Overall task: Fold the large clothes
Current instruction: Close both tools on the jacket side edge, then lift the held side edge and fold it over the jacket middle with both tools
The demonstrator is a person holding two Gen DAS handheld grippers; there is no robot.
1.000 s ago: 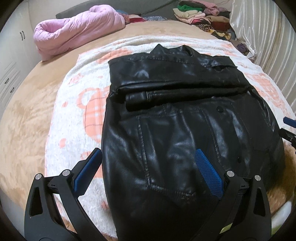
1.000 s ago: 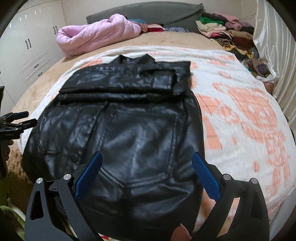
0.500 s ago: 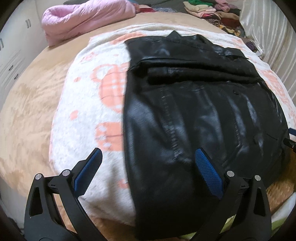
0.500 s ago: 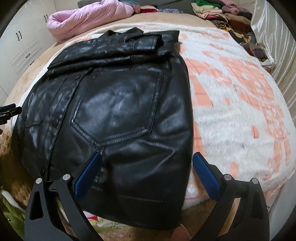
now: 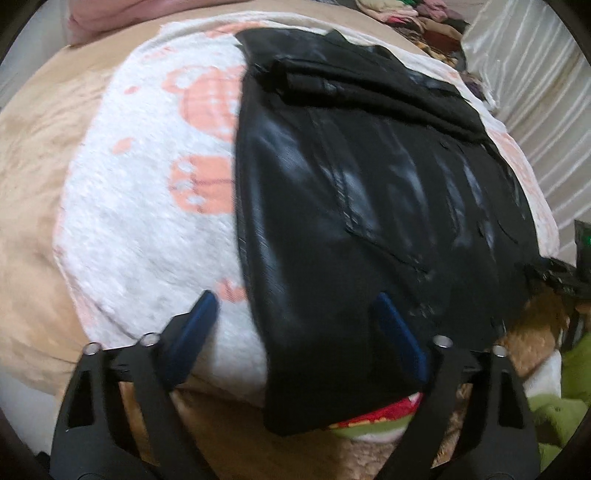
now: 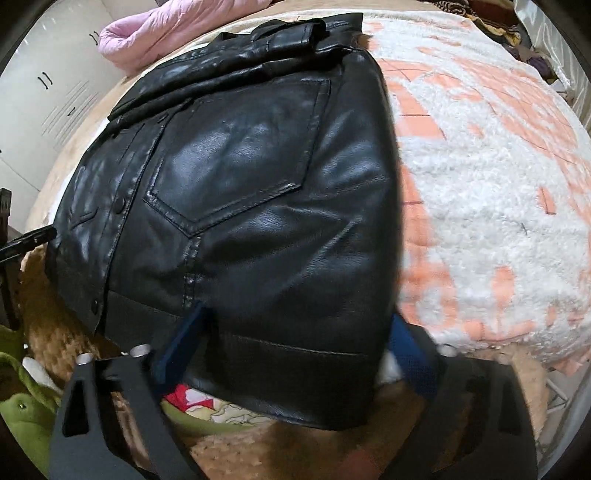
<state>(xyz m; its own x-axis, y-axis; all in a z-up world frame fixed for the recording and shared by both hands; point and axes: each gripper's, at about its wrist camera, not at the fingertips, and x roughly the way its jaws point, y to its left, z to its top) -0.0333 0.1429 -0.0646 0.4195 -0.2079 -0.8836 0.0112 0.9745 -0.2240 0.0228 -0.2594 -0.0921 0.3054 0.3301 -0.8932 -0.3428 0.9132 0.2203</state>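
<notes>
The left gripper (image 5: 295, 314) is narrowing its 2 blue-padded jaws over the near left corner of the black leather jacket (image 5: 369, 206); the jaws are still spread, one finger lying over the white and orange fleece blanket (image 5: 147, 229) and the other over the jacket, with the jacket's edge between them. The right gripper (image 6: 295, 332) is likewise narrowing around the jacket's (image 6: 258, 206) near right corner, jaws spread and straddling the hem, the pads not visibly pressing. The jacket is lying flat on the blanket (image 6: 480, 206), sleeves folded across its upper part, its hem hanging over the near edge. A pink quilt (image 6: 173, 29) is sitting at the far side beside white cabinets (image 6: 48, 92). A green plush toy (image 6: 26, 410) is showing below.
</notes>
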